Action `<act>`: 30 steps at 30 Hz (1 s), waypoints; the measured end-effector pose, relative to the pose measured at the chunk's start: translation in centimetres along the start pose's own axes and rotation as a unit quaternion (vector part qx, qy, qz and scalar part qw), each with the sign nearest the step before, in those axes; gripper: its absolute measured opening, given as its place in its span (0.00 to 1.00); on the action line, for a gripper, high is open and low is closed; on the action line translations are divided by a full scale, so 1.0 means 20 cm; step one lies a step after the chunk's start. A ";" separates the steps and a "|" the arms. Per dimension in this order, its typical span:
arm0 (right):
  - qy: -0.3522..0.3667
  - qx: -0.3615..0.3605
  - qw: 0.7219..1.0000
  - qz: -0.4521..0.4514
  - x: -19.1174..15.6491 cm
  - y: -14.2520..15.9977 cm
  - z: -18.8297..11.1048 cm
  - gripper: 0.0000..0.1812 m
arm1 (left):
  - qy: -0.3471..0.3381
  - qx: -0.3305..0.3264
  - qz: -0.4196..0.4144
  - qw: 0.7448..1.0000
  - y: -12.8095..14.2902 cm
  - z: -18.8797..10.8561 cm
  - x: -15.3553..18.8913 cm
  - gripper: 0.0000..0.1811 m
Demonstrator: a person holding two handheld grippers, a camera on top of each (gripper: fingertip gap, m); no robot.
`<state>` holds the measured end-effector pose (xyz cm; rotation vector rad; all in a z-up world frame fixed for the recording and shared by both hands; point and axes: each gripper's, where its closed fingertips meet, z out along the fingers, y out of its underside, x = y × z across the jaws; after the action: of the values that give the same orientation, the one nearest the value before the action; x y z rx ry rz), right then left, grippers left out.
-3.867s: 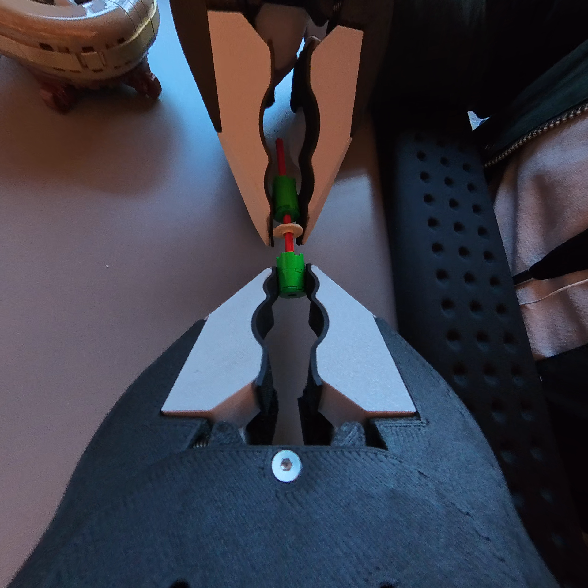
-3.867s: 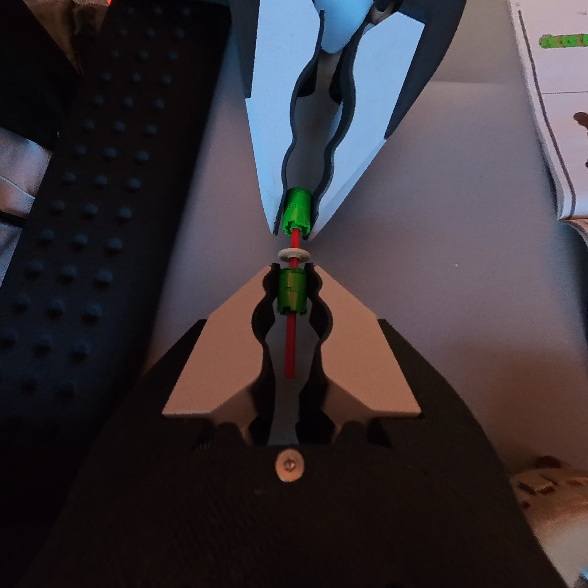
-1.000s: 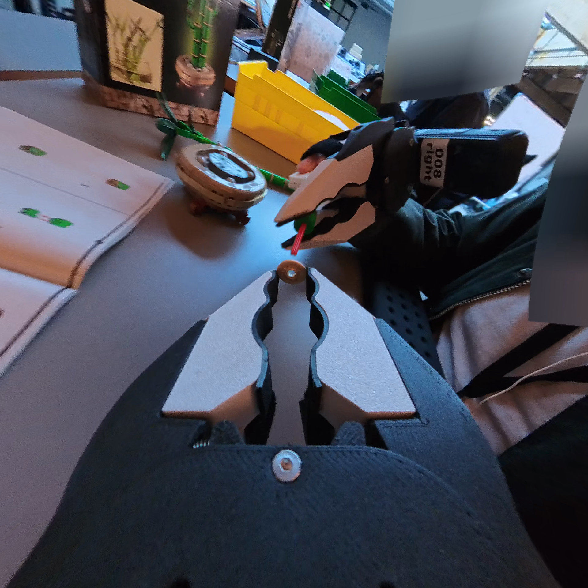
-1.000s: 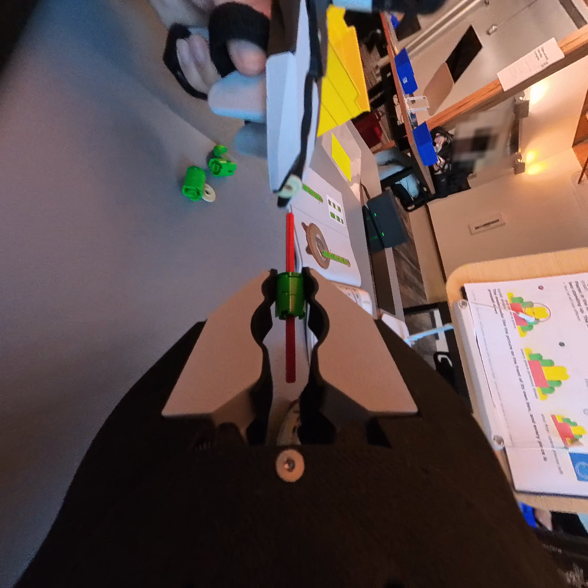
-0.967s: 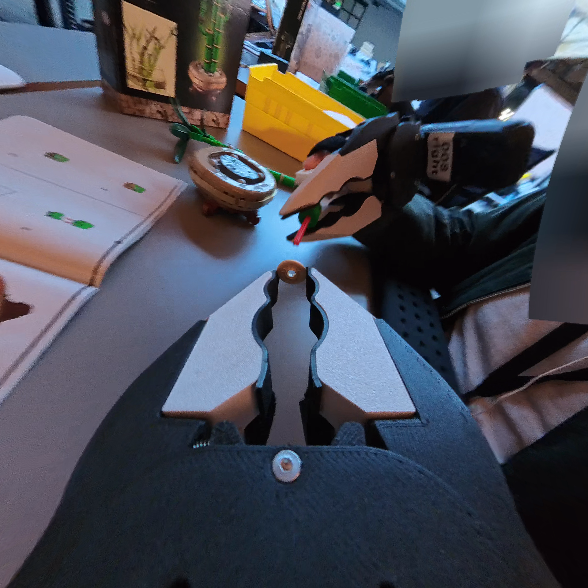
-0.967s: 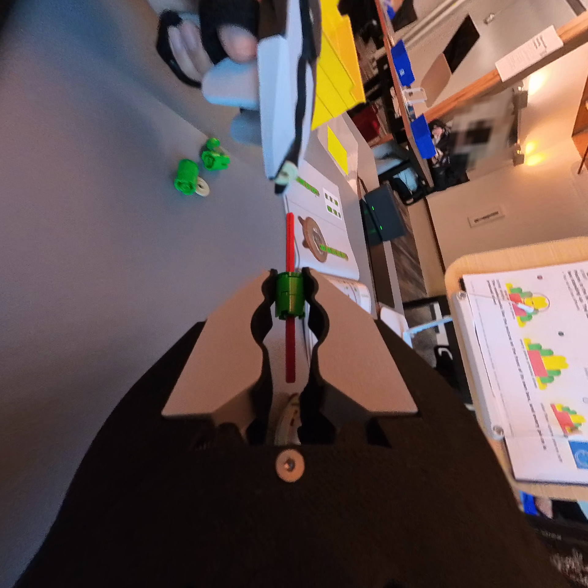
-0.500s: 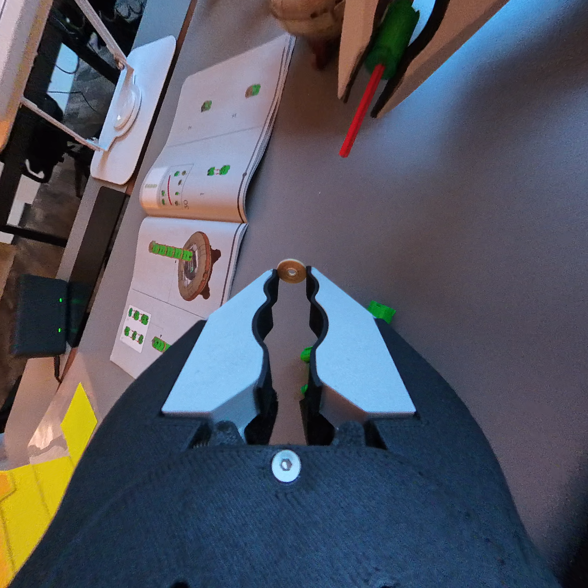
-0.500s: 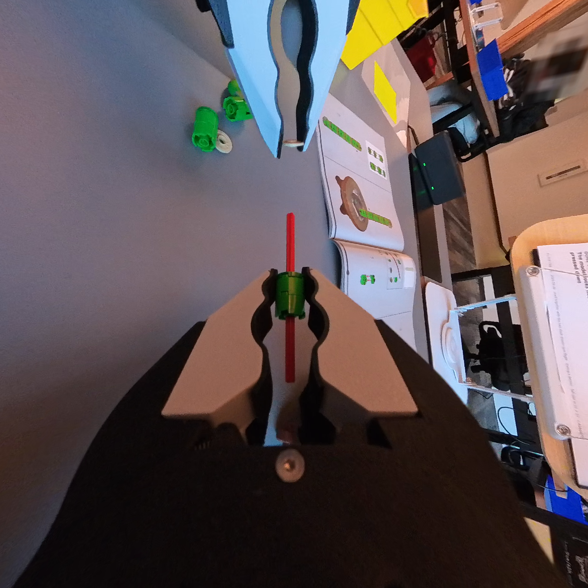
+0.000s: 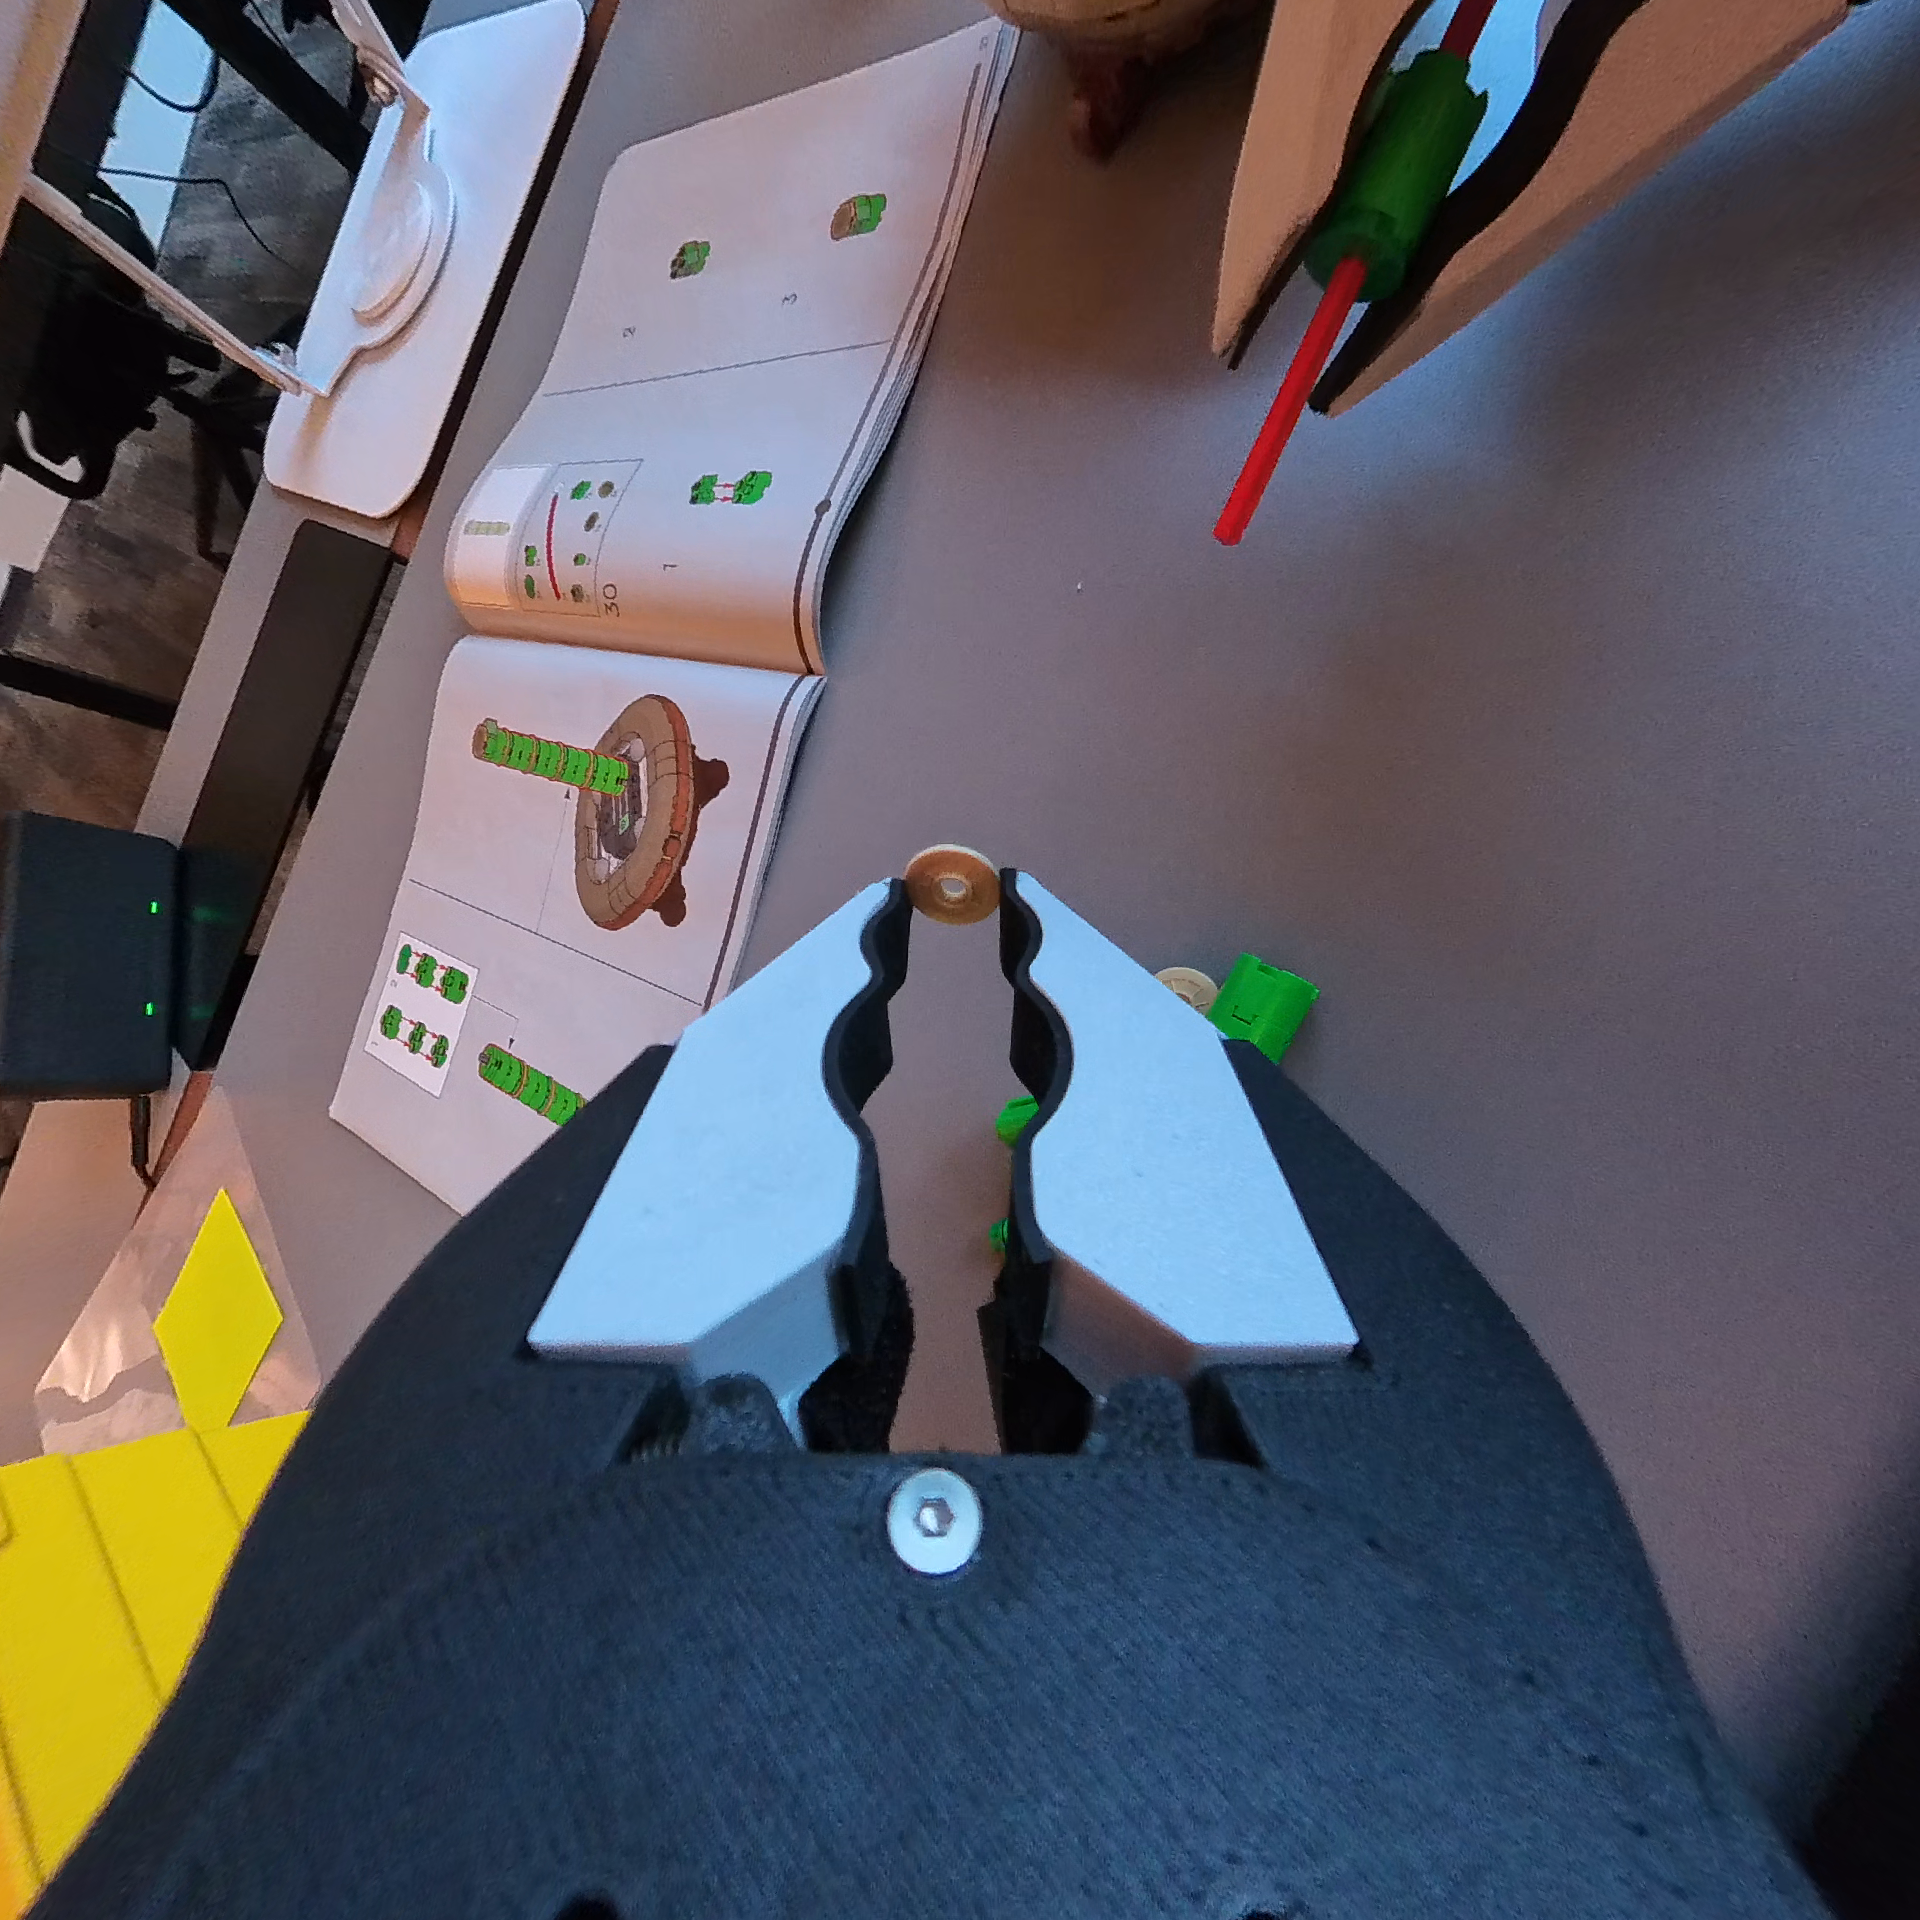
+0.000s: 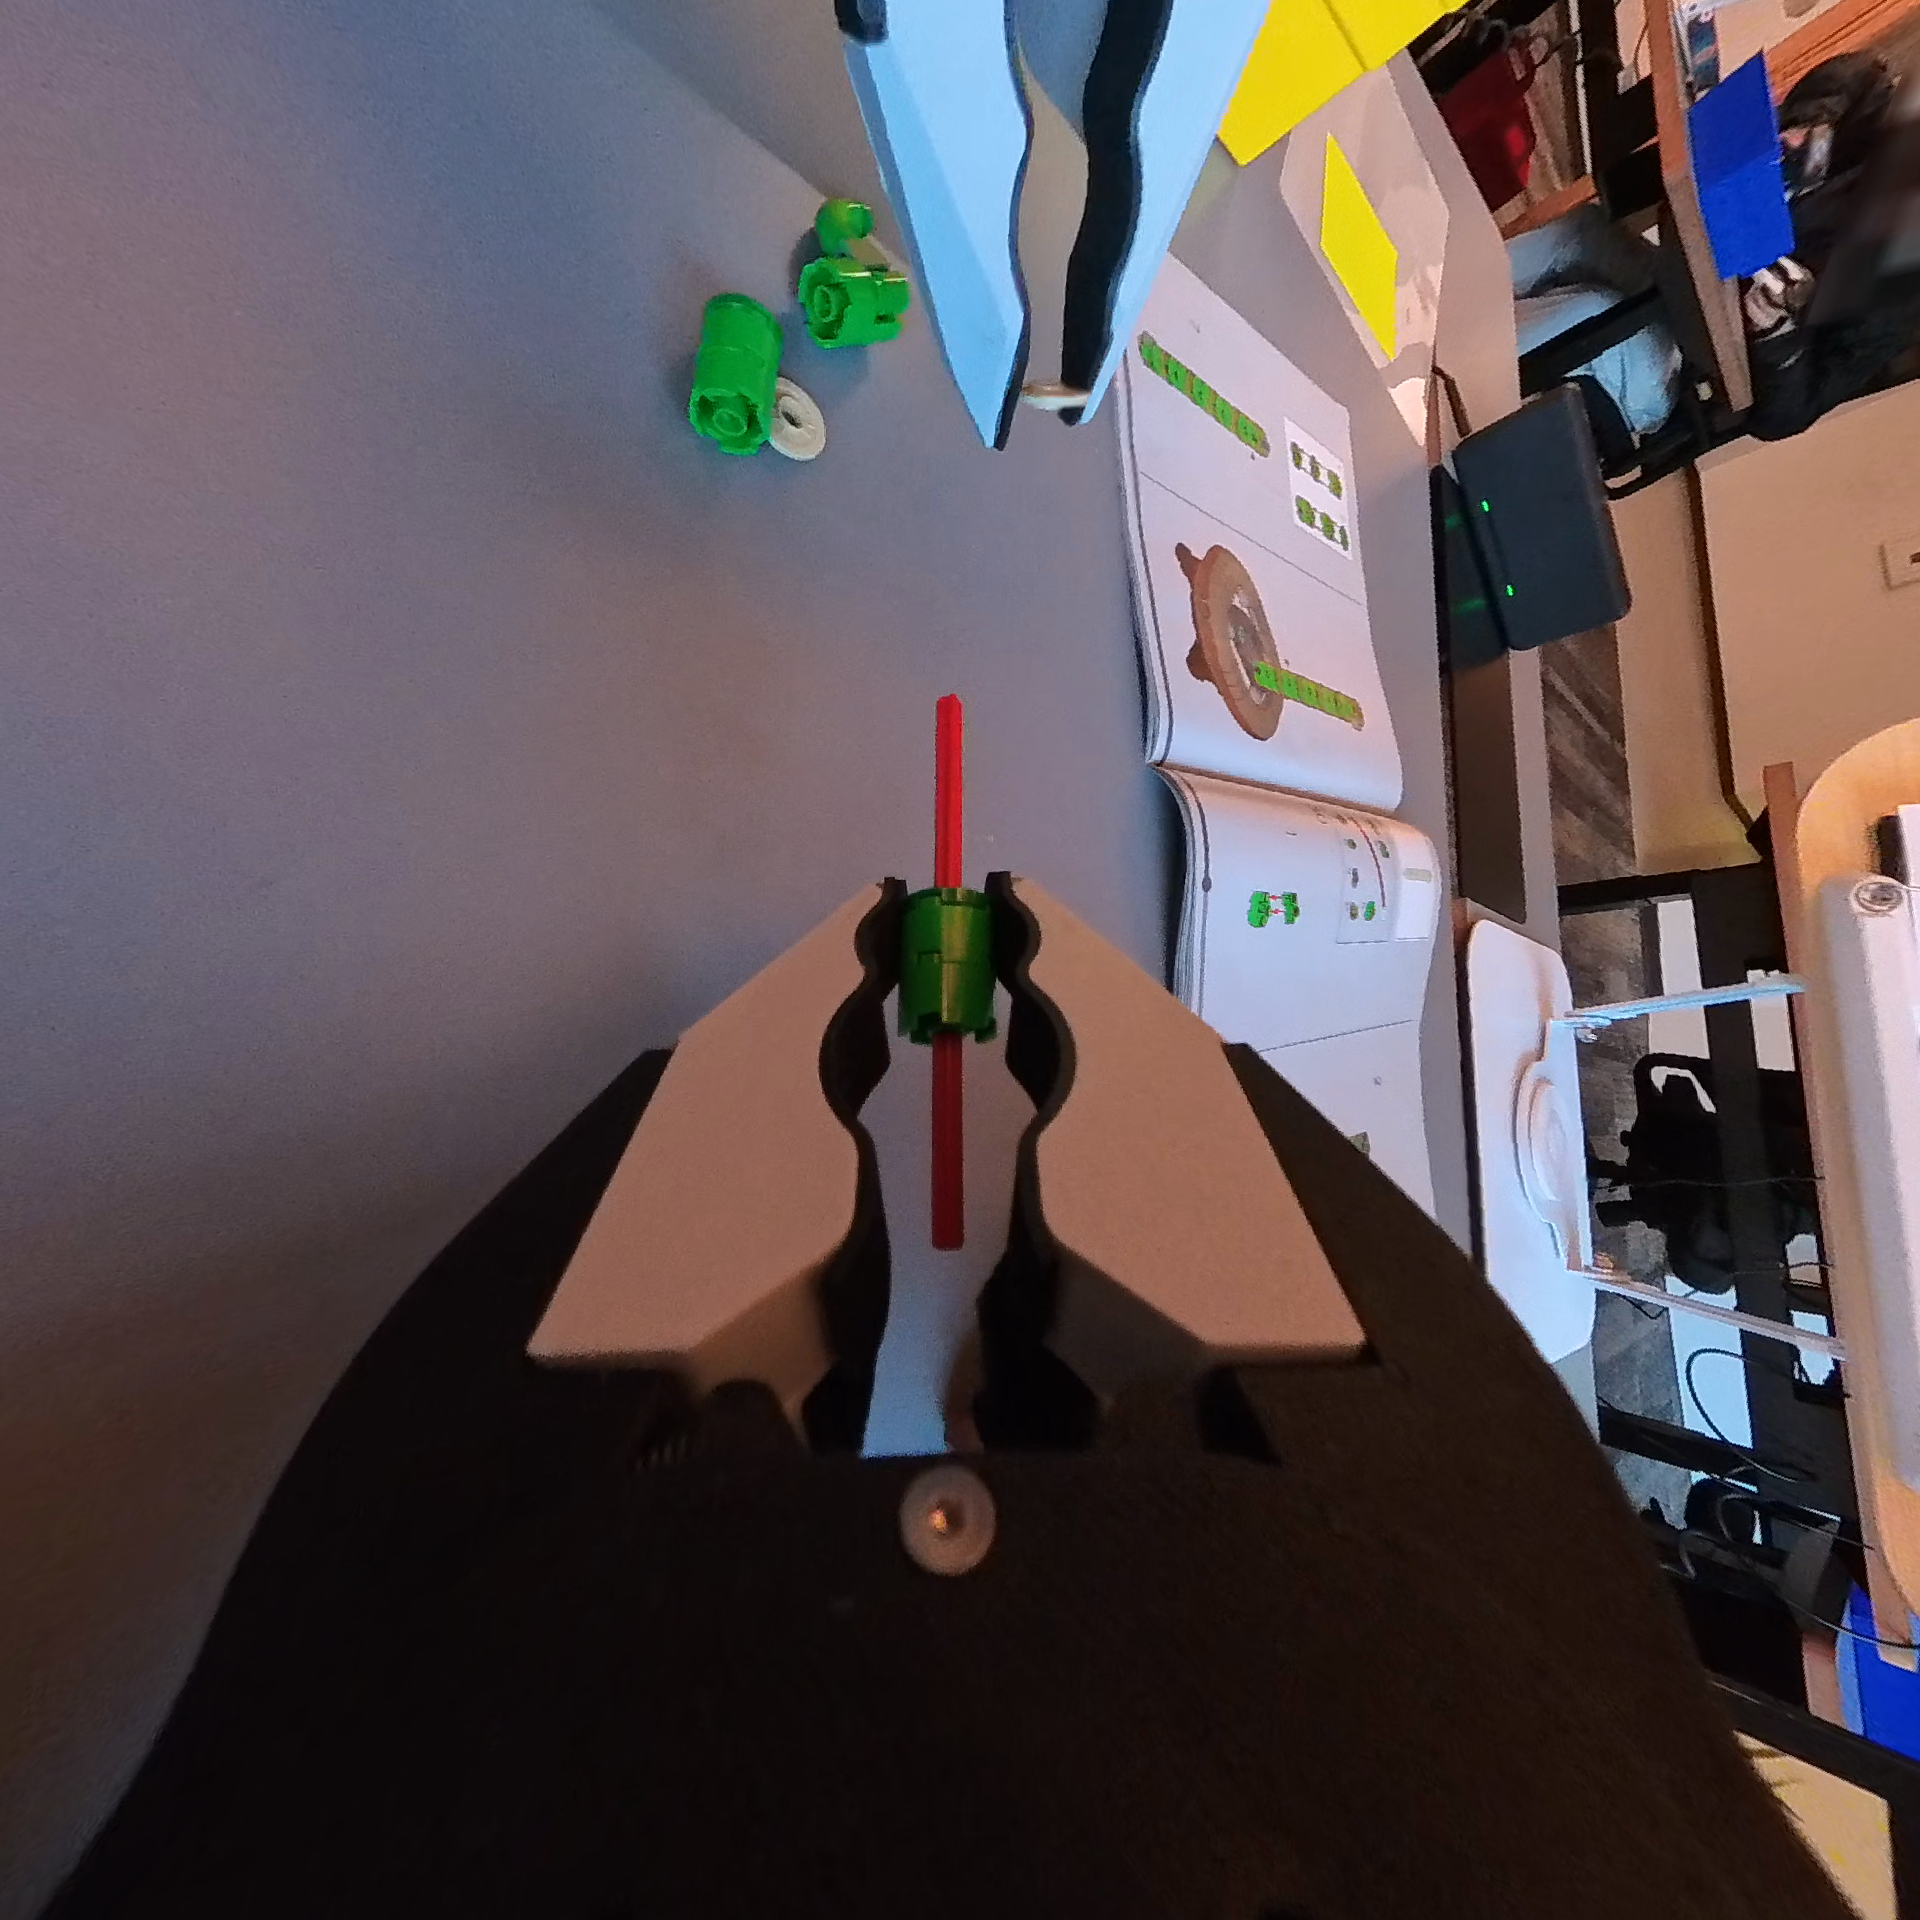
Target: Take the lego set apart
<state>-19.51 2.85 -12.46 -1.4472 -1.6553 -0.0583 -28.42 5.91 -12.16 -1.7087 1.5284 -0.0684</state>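
Note:
My left gripper [image 9: 951, 891] is shut on a small tan ring [image 9: 949, 890] at its fingertips, held above the grey table [image 9: 1455, 831]. It also shows in the right wrist view [image 10: 1044, 410], ring edge-on. My right gripper [image 10: 943, 891] is shut on a green round brick [image 10: 943, 968] threaded on a red axle [image 10: 948, 769] that sticks out forward. It shows in the left wrist view [image 9: 1273, 379] at the top right with the green brick [image 9: 1397, 182] and red axle [image 9: 1288, 400]. Loose green bricks [image 10: 732, 374] and a tan ring [image 10: 798, 418] lie on the table.
An open instruction booklet [image 9: 665, 644] lies on the table to the left in the left wrist view. A tan round lego base [image 9: 1112, 21] stands at the top edge. A yellow bin [image 9: 94, 1579] is at the lower left. A black device [image 10: 1538, 540] sits beyond the booklet. Tip to tip, the grippers are about 10 cm apart.
The tan ring has come off the red axle and stays in my left gripper. Both grippers have turned to face down at the table, and the left has come closer to the loose pieces.

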 end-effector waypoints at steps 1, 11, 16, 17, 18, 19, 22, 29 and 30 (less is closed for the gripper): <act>-0.002 -0.001 1.000 0.000 0.00 0.00 0.00 0.09 | 0.000 -0.002 0.000 1.000 0.00 0.00 0.00 0.09; -0.014 -0.007 1.000 -0.001 -0.03 0.01 0.01 0.09 | 0.008 -0.008 -0.004 1.000 0.01 0.01 0.01 0.09; -0.018 -0.009 1.000 -0.001 -0.04 0.02 0.02 0.09 | 0.009 -0.012 -0.007 1.000 0.02 0.02 0.01 0.09; -0.018 -0.010 1.000 -0.001 -0.04 0.02 0.02 0.09 | 0.009 -0.013 -0.007 1.000 0.02 0.02 0.01 0.09; -0.019 -0.010 1.000 -0.001 -0.04 0.02 0.02 0.09 | 0.009 -0.013 -0.008 1.000 0.02 0.02 0.01 0.09; -0.020 -0.010 1.000 -0.001 -0.04 0.02 0.02 0.09 | 0.010 -0.014 -0.009 1.000 0.02 0.02 0.01 0.09; -0.021 -0.012 1.000 -0.001 -0.04 0.02 0.02 0.09 | 0.013 -0.010 -0.018 1.000 0.02 0.02 0.00 0.09; -0.022 -0.013 1.000 -0.001 -0.04 0.03 0.02 0.08 | -0.109 0.007 -0.105 0.988 0.03 -0.19 -0.32 0.09; -0.021 -0.013 1.000 0.001 -0.04 0.03 0.02 0.09 | -0.182 0.006 -0.123 0.976 0.06 -0.33 -0.47 0.09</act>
<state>-19.34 2.58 -13.49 -1.4780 -1.6936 -0.0482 -35.26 10.43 -4.19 -1.7780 1.0439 0.1035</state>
